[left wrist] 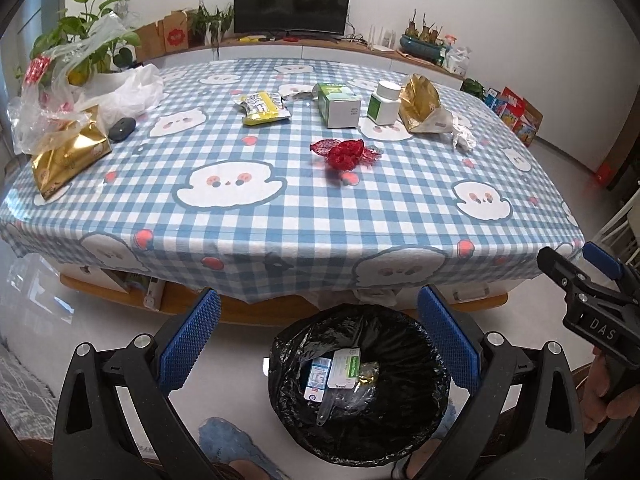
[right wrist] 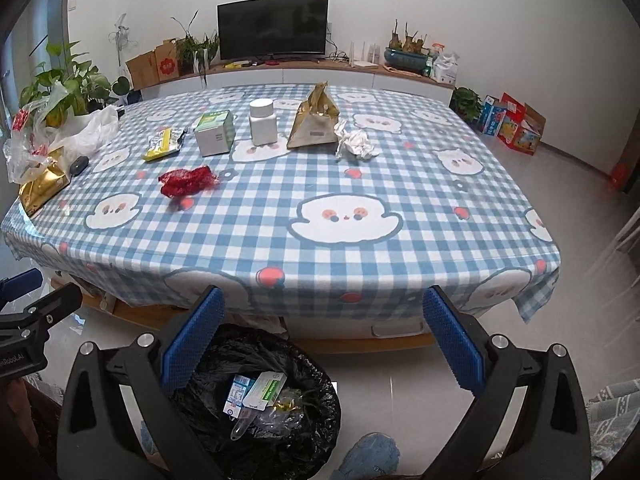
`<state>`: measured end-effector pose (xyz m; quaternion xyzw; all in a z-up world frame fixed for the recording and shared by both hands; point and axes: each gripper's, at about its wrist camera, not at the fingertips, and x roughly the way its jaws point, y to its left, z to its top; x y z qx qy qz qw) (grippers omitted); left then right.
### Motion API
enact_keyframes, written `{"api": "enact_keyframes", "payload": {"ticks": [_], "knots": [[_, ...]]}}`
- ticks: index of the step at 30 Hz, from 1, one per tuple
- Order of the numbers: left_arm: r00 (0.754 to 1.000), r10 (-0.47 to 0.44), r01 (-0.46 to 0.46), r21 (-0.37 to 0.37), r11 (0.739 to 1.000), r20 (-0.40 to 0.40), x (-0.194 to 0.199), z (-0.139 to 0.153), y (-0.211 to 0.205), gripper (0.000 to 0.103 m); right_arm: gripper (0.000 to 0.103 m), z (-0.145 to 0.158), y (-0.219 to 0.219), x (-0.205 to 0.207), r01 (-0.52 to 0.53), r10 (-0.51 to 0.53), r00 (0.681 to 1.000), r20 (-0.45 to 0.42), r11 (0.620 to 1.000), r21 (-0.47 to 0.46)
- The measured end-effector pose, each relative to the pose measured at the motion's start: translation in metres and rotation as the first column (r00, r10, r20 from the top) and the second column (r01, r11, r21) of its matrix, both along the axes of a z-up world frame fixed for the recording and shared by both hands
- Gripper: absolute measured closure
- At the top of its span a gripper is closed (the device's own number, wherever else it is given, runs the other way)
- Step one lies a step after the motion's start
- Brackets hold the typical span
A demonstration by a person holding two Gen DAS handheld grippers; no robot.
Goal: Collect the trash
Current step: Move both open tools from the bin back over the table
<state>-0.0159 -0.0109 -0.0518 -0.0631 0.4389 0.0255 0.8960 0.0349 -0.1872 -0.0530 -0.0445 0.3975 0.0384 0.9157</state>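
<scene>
A bin with a black liner stands on the floor before the table and holds small boxes and wrappers. My left gripper hangs open above it, empty. My right gripper is open and empty too, just right of the bin. On the checked tablecloth lie a red net, a yellow wrapper, a green-white box, a white bottle, a gold bag and crumpled paper.
At the table's left end sit another gold bag, clear plastic bags, a dark mouse and a plant. A monitor stands on the far sideboard. Boxes sit on the floor at right.
</scene>
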Motion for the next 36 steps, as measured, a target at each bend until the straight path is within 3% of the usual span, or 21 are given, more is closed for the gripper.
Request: {"api": "enact_keyframes", "payload": {"ticks": [13, 36], "knots": [[1.000, 0.004, -0.004, 0.009, 1.000, 0.022, 0.045, 0.009, -0.010, 0.006, 0.008, 0.007, -0.037, 0.048, 0.062, -0.062, 0.998, 0.018, 0.998, 0.033], [1.000, -0.024, 0.024, 0.040, 0.999, 0.001, 0.140, 0.001, -0.017, 0.006, 0.013, -0.003, -0.051, 0.151, 0.060, -0.060, 0.998, -0.003, 0.998, 0.027]]}}
